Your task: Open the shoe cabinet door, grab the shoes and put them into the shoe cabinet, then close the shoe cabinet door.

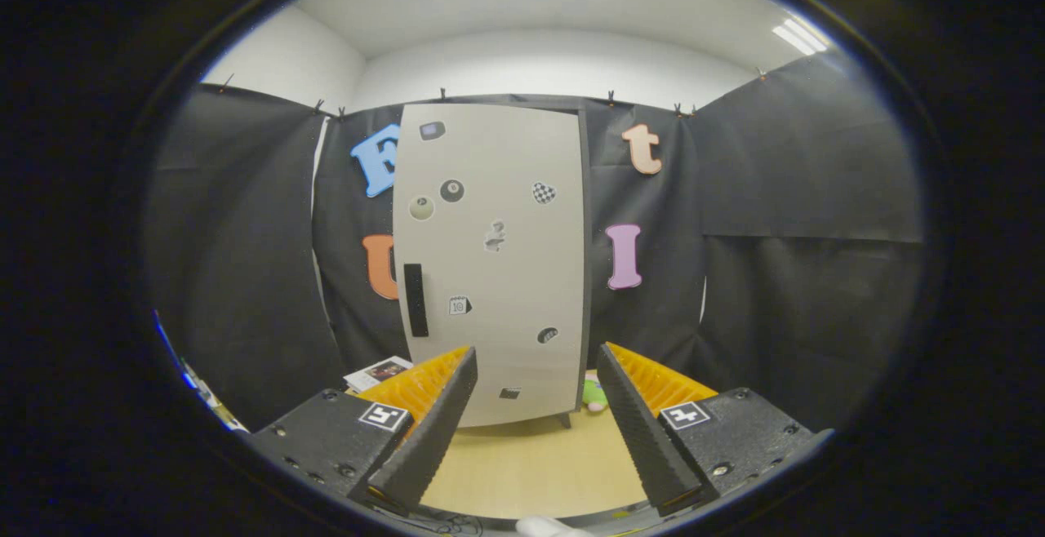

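A tall pale shoe cabinet (494, 268) stands upright on the wooden floor, straight beyond my fingers, against the black cloth wall. Its door is shut and covered with small stickers. A dark vertical handle (415, 299) sits on the door's left side. My gripper (535, 374) is open, nothing between its fingers, and it hangs some way short of the cabinet. A small green and pink thing (595, 395) lies on the floor by the cabinet's right foot, half hidden by my right finger; I cannot tell what it is.
Papers or a booklet (377, 372) lie on the floor left of the cabinet. Black cloth walls close the booth on both sides. Bare wooden floor (522, 463) stretches between my fingers and the cabinet.
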Tool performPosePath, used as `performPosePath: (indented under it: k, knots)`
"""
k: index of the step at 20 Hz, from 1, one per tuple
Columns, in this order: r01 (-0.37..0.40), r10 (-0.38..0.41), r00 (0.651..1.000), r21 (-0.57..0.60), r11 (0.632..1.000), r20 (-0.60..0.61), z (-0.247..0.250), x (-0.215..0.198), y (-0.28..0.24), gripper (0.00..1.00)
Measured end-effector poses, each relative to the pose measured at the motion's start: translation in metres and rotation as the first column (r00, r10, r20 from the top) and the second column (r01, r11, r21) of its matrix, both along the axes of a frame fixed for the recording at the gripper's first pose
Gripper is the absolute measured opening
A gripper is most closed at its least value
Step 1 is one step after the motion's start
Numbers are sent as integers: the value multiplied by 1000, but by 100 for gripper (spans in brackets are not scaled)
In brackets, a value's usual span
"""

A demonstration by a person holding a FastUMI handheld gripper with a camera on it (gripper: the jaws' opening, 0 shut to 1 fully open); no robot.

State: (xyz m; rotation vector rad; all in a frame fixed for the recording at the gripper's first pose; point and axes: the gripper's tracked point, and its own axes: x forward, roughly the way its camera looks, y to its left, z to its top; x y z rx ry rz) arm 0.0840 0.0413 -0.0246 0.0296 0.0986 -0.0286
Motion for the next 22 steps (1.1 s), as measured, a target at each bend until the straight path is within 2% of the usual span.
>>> performPosePath:
  k: [22]
  knots:
    - [-13,13,1000,-16,1000,8,7,-9,6,97]
